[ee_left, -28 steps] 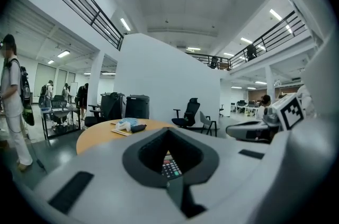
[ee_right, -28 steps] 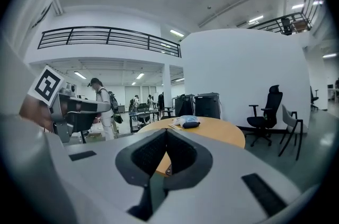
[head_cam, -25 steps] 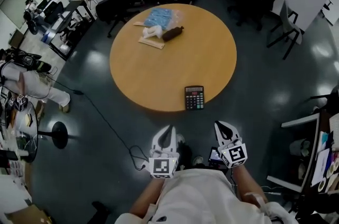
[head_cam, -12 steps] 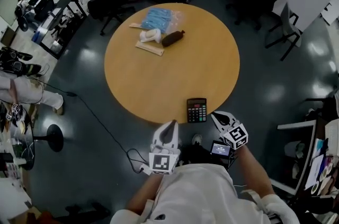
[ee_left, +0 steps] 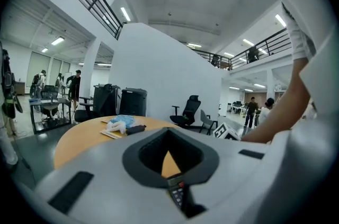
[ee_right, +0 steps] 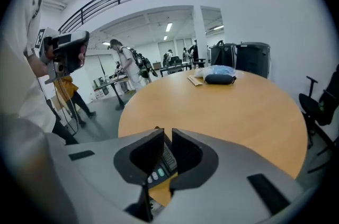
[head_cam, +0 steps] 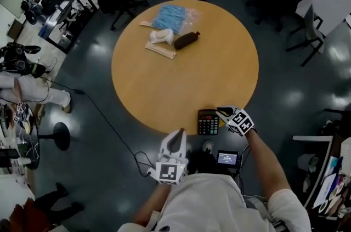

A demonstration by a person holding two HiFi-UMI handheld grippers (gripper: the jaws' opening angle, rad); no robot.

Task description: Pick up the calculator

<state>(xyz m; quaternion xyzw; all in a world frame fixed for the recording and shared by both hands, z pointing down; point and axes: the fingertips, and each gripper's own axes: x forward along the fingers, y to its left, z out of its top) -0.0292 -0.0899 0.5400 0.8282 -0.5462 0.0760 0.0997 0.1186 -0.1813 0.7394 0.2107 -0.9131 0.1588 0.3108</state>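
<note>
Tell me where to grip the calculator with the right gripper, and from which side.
Take its two long side edges, coming from above. The calculator lies flat, keys up, at the near rim of the table, so only its thin sides offer a pinch. The right gripper sits at its far right corner, jaws only narrowly apart; they likely must open wider.

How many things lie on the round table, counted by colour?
Blue: 1, packet
White: 1, lump
Dark: 2, calculator, pouch
Tan: 2, strip, second strip beside the packet
Total: 6
</note>
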